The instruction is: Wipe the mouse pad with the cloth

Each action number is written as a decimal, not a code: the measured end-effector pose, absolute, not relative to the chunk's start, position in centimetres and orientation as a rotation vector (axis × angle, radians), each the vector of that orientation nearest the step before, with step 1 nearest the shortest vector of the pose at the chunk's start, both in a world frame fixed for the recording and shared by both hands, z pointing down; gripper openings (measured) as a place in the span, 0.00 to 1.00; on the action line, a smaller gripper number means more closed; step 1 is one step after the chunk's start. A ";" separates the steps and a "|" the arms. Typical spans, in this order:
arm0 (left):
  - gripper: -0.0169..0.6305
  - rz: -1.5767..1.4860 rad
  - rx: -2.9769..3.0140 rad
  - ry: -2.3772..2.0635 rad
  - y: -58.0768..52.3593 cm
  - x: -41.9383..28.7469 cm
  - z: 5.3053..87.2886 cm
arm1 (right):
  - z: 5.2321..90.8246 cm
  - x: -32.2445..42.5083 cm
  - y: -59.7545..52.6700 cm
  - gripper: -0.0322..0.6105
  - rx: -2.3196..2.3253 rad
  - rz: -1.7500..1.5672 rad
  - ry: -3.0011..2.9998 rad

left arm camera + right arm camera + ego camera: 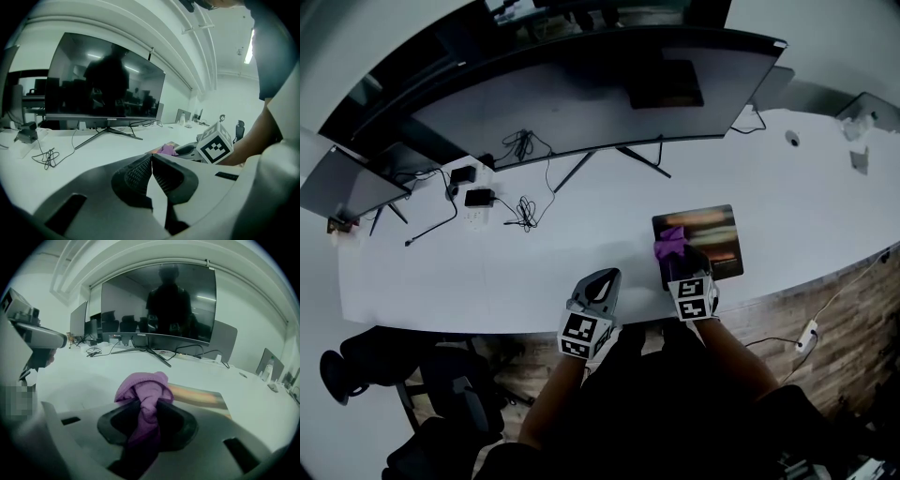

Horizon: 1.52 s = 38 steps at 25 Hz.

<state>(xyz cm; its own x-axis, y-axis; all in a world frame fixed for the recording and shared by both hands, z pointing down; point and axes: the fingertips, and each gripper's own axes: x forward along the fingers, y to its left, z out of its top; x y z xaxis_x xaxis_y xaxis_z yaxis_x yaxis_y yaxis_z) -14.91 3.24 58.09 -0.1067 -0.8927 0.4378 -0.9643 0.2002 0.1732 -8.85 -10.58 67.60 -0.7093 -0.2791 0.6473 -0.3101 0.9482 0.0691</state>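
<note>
A purple cloth (143,392) is bunched between the jaws of my right gripper (149,412), which is shut on it. In the head view the cloth (671,244) rests over the left part of the colourful mouse pad (712,234), with the right gripper (678,262) at the pad's near left edge. The mouse pad (201,397) stretches ahead and to the right of the cloth. My left gripper (602,286) stays over bare desk to the left of the pad; its jaws (151,171) are shut with nothing between them.
A wide curved monitor (591,84) stands on its stand behind the pad. Cables and power adapters (478,197) lie on the white desk (487,272) at the left. A second screen (347,183) sits at the far left. An office chair (403,375) is below the desk's front edge.
</note>
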 end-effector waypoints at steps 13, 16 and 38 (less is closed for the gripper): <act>0.06 0.224 1.731 -2.007 0.7 -13.5 58.7 | 67.7 -5.5 -13.5 0.23 0.421 0.026 -2.377; 0.06 0.229 1.726 -2.022 -0.2 -13.3 58.5 | 67.7 -4.6 -14.6 0.23 0.429 0.015 -2.371; 0.06 0.275 1.886 -1.899 -6.2 -7.6 58.3 | 68.2 0.8 -20.4 0.23 0.481 0.118 -2.359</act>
